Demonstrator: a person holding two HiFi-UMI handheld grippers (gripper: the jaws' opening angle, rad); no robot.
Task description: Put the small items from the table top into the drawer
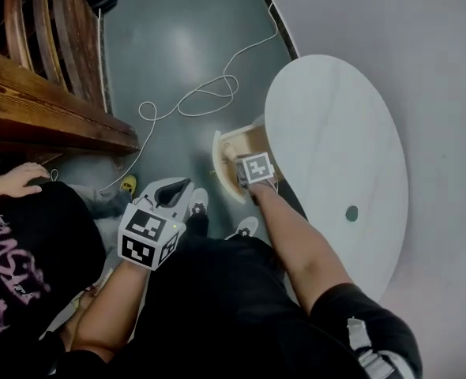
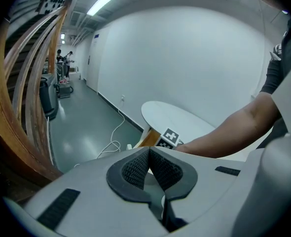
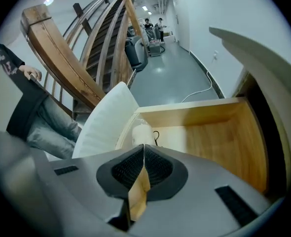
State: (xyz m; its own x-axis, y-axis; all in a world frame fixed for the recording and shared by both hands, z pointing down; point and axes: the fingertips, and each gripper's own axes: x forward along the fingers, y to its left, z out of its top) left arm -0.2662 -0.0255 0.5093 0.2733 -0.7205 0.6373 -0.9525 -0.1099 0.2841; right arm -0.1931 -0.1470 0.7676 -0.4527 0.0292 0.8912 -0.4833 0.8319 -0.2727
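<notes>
A white oval table [image 1: 328, 117] has an open wooden drawer [image 1: 245, 144] under its near-left edge. One small dark green item [image 1: 351, 212] lies on the table top. My right gripper [image 1: 253, 181] hangs over the drawer with its jaws shut and nothing between them. In the right gripper view its tips [image 3: 143, 147] point steeply down into the drawer [image 3: 224, 132], where a white rounded item [image 3: 141, 131] lies beside a thin black loop. My left gripper [image 1: 176, 188] hovers over the floor to the left of the drawer, shut and holding nothing [image 2: 149, 149].
A white cable [image 1: 209, 93] snakes over the grey floor behind the drawer. A wooden stair railing [image 1: 51, 109] fills the upper left. Another person in a black shirt [image 1: 20, 243] stands at the left. My shoes [image 1: 199, 200] are just below the drawer front.
</notes>
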